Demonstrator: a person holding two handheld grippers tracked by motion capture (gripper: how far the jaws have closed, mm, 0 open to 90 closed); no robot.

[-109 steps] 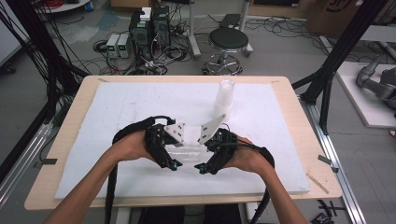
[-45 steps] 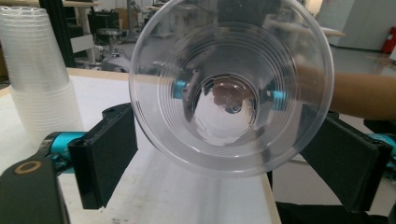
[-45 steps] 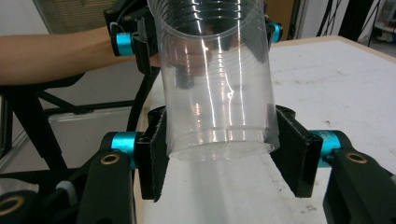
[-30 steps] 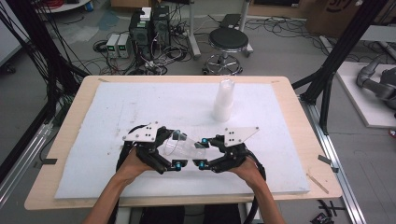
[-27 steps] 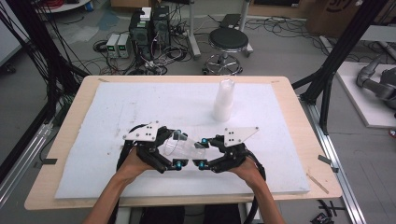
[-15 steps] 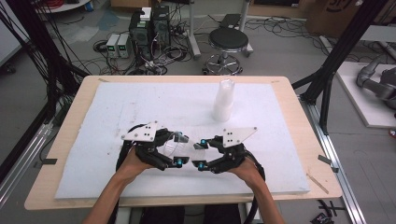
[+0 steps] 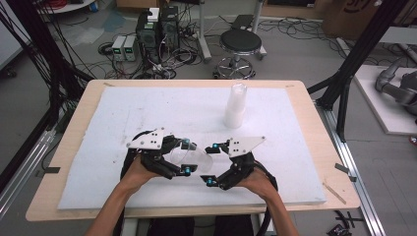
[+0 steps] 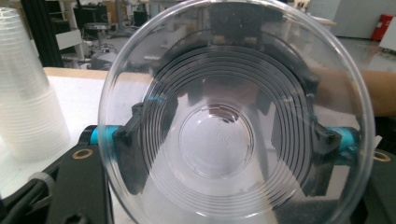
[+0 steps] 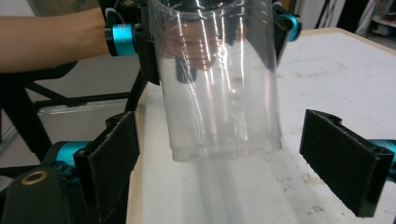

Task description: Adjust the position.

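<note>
A clear plastic cup (image 7: 199,158) lies sideways just above the white mat (image 7: 147,113), between my two hands. My left gripper (image 7: 188,156) has just been closing and is shut on the cup near its rim. In the left gripper view the cup's mouth (image 8: 219,135) faces the camera, with my left gripper (image 8: 224,135) clamping its sides. My right gripper (image 7: 213,164) has just been opening. In the right gripper view its pads (image 9: 112,158) stand wide apart, clear of the cup (image 9: 219,84), whose base end sits between them.
A tall stack of clear cups (image 7: 236,105) stands upright at the back middle of the mat, also at the left of the left gripper view as the cup stack (image 8: 25,93). The wooden table edge (image 7: 324,147) borders the mat. A stool, boxes and cables are on the floor beyond.
The left gripper's jaws closed onto the cup while the right gripper's jaws opened off it. Both hands stayed where they were over the last second.
</note>
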